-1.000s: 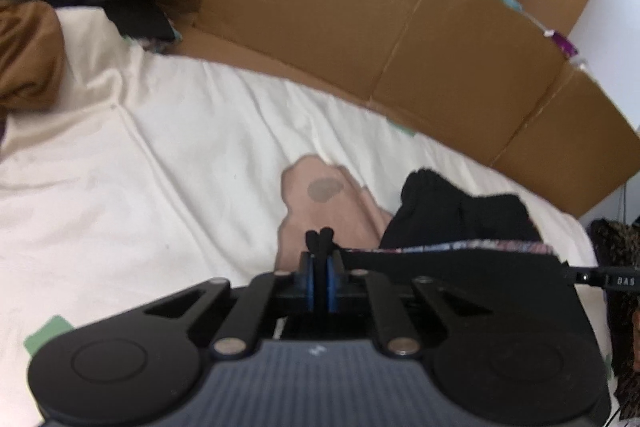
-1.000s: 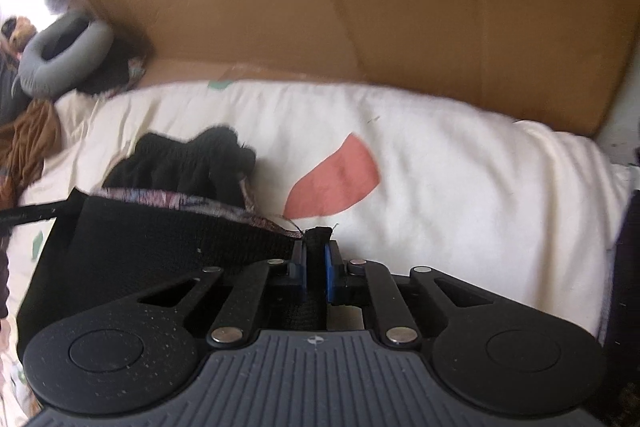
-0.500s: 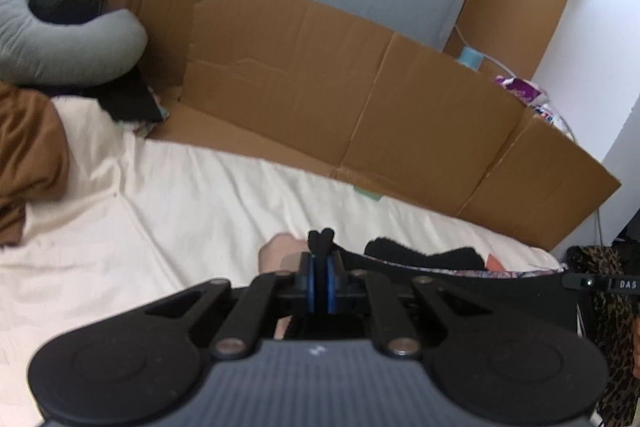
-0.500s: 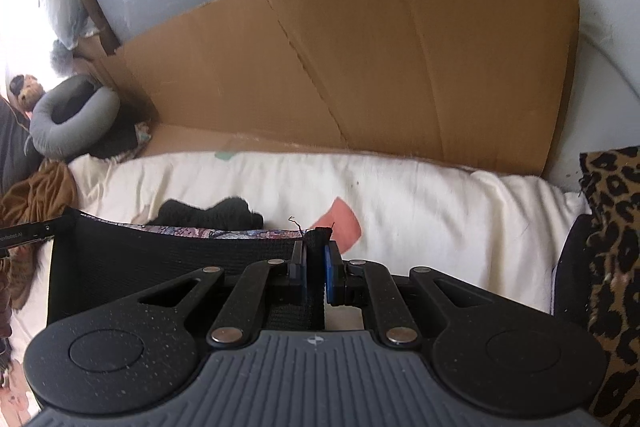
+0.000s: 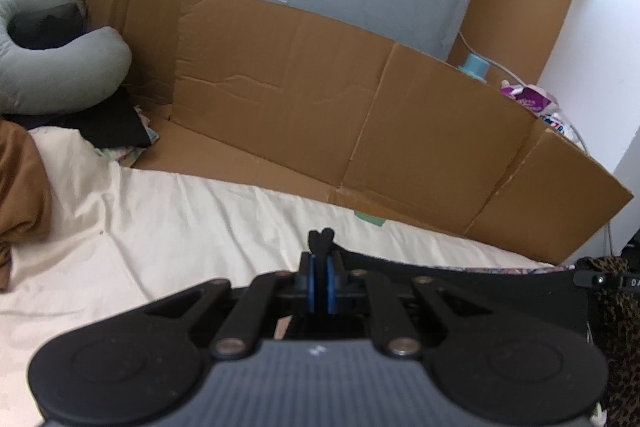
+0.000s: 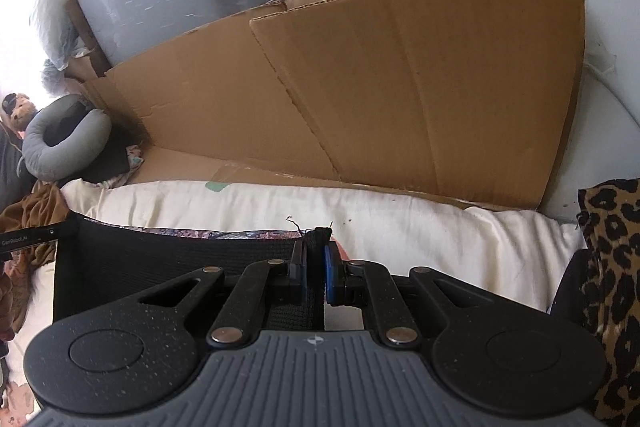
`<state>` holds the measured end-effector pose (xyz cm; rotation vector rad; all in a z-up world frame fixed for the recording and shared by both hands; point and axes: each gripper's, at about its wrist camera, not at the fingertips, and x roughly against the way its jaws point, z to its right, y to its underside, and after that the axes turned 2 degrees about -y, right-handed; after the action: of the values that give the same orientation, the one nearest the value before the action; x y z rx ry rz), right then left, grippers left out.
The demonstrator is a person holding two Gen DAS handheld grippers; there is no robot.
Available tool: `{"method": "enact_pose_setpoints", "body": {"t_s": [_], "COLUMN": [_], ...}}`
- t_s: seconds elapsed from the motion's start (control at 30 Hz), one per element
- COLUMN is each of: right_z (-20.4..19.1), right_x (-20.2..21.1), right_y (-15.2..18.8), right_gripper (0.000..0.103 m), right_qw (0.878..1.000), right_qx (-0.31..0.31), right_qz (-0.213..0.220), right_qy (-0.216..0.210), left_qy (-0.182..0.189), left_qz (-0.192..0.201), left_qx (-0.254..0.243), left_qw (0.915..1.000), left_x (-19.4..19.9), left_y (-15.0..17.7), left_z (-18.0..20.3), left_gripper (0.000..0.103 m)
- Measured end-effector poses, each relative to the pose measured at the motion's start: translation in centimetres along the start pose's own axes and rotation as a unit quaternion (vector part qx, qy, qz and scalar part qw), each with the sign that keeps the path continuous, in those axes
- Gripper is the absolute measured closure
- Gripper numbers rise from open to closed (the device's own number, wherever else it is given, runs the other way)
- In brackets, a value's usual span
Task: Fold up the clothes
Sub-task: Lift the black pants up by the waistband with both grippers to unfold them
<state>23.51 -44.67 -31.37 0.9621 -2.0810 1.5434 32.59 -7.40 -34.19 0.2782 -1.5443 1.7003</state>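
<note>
Daylight is flooding in from the upper left in both views, blowing out that corner to pure white. The cream sheet is reading bright and evenly lit; the cardboard wall is catching soft, diffuse light with only faint shading at its creases. Fisheye bending is curving straight edges and darkening the frame corners. The left wrist view is looking softly blurred throughout. The right wrist view is looking sharper, showing dust specks on the right gripper body.

Black ribbed housing, blue-padded fingers, silver screws
</note>
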Motion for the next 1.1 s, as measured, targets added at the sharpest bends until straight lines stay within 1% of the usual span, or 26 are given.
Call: {"method": "enact_pose_setpoints", "body": {"t_s": [0.1, 0.2, 0.33, 0.43, 0.53, 0.87, 0.93, 1.1], "right_z": [0.2, 0.4, 0.8, 1.4, 1.5, 1.5, 1.6, 1.8], "right_x": [-0.6, -1.4, -3.3, -4.4, -4.9, -3.9, -4.2, -5.3], "right_y": [-0.1, -0.2, 0.1, 0.5, 0.8, 0.3, 0.5, 1.0], "right_gripper": [0.096, 0.096, 0.096, 0.096, 0.096, 0.096, 0.096, 0.096], "right_qw": [1.0, 1.0, 0.999, 0.999, 0.999, 0.999, 0.999, 0.998], "right_qx": [0.001, 0.0, 0.001, -0.005, -0.007, -0.001, -0.002, 0.002], "right_qz": [-0.002, -0.007, -0.028, -0.039, -0.041, -0.025, -0.03, -0.042], "right_qy": [0.006, 0.013, 0.023, 0.025, 0.028, 0.032, 0.035, 0.039], "left_qy": [0.0, -0.002, 0.005, 0.008, 0.008, 0.012, 0.01, 0.003], "left_qz": [-0.008, -0.02, -0.046, -0.058, -0.057, -0.045, -0.05, -0.078], "left_qx": [-0.006, -0.001, 0.017, 0.018, 0.018, 0.007, 0.003, 0.011], "left_qw": [1.0, 0.9998, 0.9988, 0.9981, 0.9982, 0.9989, 0.9987, 0.9969], "left_x": [-1.0, -2.1, -4.5, -5.7, -5.7, -5.7, -6.2, -8.5], "left_y": [-0.2, -0.2, 0.4, 0.8, 0.8, -0.5, -0.4, 0.8], "left_z": [-0.1, -0.4, -1.6, -2.1, -2.1, -1.1, -1.1, -1.8], "left_gripper": [0.097, 0.097, 0.097, 0.097, 0.097, 0.097, 0.097, 0.097]}}
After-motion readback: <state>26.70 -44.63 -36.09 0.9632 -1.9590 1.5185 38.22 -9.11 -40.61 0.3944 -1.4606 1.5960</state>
